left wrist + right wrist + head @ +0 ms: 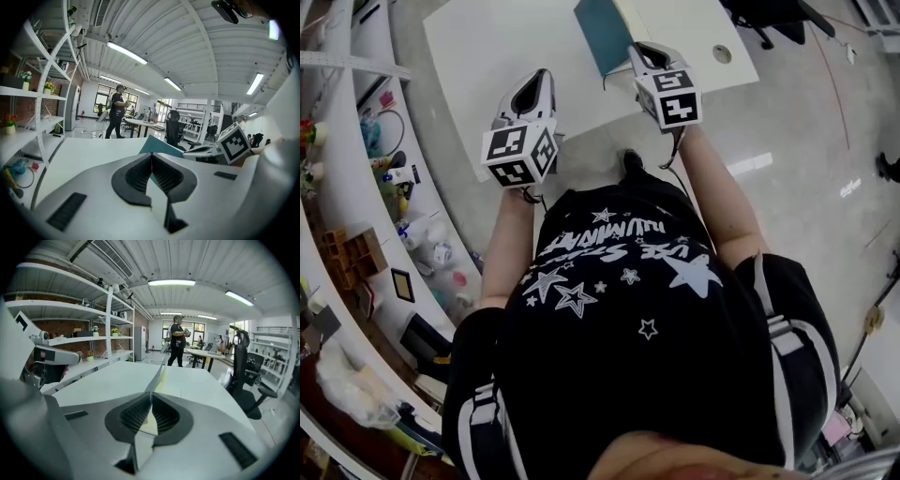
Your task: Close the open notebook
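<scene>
The notebook's teal cover [602, 33] stands lifted over the white table [487, 56] at the top of the head view. My right gripper [643, 49] is shut on the cover's edge. In the right gripper view the cover [158, 377] runs edge-on up from between the jaws of that gripper [150, 397], with a pale yellow page [171, 383] lying flat to its right. My left gripper [542, 79] hovers at the table's near edge, left of the notebook, its jaws shut on nothing. From the left gripper [151, 155], the teal cover [161, 146] rises just beyond the fingertips.
White shelving [356, 187] with small clutter runs along the left. A round cable hole [722, 53] sits in the table's far right. An office chair [246, 376] stands right of the table. A person [177, 347] stands far off beside other desks.
</scene>
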A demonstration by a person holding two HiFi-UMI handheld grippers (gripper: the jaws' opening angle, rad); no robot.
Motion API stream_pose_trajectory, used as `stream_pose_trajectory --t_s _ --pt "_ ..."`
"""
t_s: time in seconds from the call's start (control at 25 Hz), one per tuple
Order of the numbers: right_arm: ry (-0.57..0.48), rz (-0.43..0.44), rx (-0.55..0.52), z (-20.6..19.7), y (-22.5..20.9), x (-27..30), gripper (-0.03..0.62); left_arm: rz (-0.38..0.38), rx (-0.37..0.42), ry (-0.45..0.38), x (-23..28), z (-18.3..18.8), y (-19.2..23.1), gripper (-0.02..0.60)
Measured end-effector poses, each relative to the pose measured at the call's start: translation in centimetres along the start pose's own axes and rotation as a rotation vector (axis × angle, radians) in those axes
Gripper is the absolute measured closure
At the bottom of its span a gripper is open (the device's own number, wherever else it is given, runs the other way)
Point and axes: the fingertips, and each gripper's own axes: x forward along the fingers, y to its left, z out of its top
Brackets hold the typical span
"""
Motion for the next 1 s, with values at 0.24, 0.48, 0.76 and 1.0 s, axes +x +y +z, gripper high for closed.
stream_pose_trajectory --t_s 0.24,0.48,0.76,1.0 --pt "0.07 0.036 0.062 -4.2 -4.7 1.1 0.571 0.033 0.008 0.028 3.6 -1.0 -4.2 0.568" --pt "0.159 0.109 0.109 -8.5 -6.9 2.6 0.557 0.101 -0.013 0.045 5.2 -2.2 -6.3 0.568" --pt "0.2 0.142 0.034 -10.5 -7.0 3.8 0.542 0.157 -0.023 0.073 5.7 -4.2 -7.4 0.568" --pt "0.203 0.148 0.013 -10.7 -6.7 3.8 0.534 0.179 -0.023 0.083 5.0 -4.6 -7.3 0.568"
